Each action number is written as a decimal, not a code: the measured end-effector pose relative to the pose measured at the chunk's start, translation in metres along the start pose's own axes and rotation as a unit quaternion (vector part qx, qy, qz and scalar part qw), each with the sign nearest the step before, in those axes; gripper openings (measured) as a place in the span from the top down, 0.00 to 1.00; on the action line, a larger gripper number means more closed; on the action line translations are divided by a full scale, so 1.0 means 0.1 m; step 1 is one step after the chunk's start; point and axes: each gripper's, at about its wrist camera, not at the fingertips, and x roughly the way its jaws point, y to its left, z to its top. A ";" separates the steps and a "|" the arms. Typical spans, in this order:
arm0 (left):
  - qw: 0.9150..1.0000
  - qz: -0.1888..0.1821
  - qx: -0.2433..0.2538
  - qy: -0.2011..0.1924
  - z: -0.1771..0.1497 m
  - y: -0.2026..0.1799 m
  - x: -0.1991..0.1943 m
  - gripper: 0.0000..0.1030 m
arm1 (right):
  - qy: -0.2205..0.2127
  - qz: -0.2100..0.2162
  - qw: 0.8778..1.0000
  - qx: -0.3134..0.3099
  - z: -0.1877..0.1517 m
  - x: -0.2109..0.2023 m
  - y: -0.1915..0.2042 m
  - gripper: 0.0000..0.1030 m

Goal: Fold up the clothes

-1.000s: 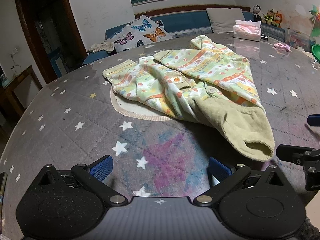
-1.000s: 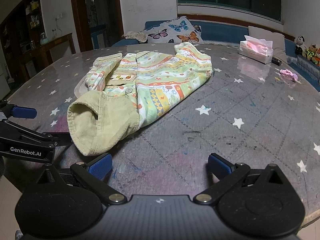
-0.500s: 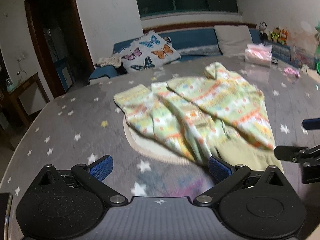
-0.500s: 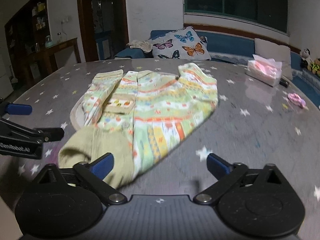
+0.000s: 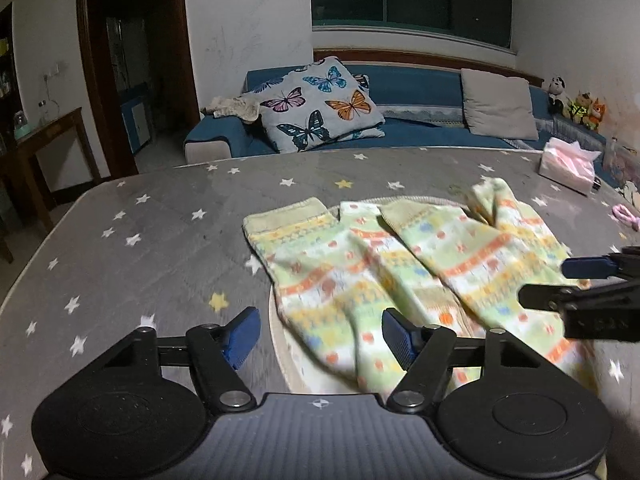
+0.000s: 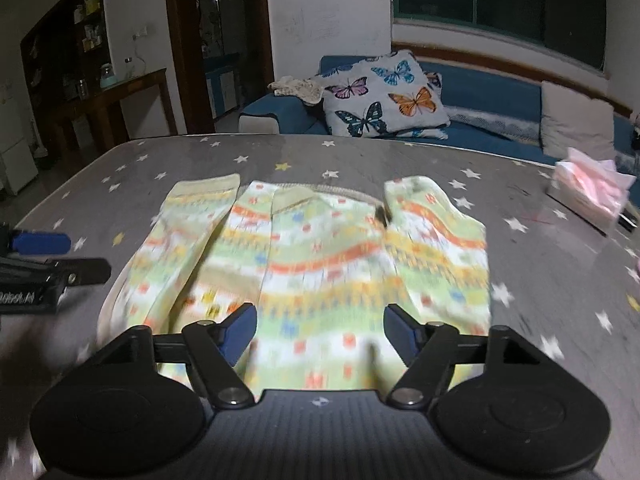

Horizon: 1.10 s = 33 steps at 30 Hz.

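Note:
A pale green child's garment (image 5: 400, 264) with orange and yellow patterned stripes lies spread on the grey star-print table (image 5: 140, 240). My left gripper (image 5: 320, 336) hangs over its near left part, jaws closing, blue pads still apart, with cloth lying below and between them. My right gripper (image 6: 320, 332) is over the garment's (image 6: 320, 248) near middle, jaws also closing with cloth between the pads. Each gripper shows at the edge of the other's view: the right gripper (image 5: 580, 280), the left gripper (image 6: 52, 256). The garment's near edge is hidden under the gripper bodies.
A pink tissue pack (image 5: 566, 164) stands at the table's far right, with a small pink item (image 5: 624, 214) near it. Beyond the far edge is a blue sofa with a butterfly pillow (image 5: 320, 108). A wooden side table (image 5: 48, 132) stands off to the left.
Both grippers have moved forward over the garment and their jaws have narrowed. The plain green cuff near the front edge has passed out of sight beneath them.

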 end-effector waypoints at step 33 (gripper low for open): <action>0.998 -0.015 -0.058 0.034 0.39 0.38 0.69 0.98 | -0.041 -0.015 0.999 0.030 0.38 0.07 -0.63 0.97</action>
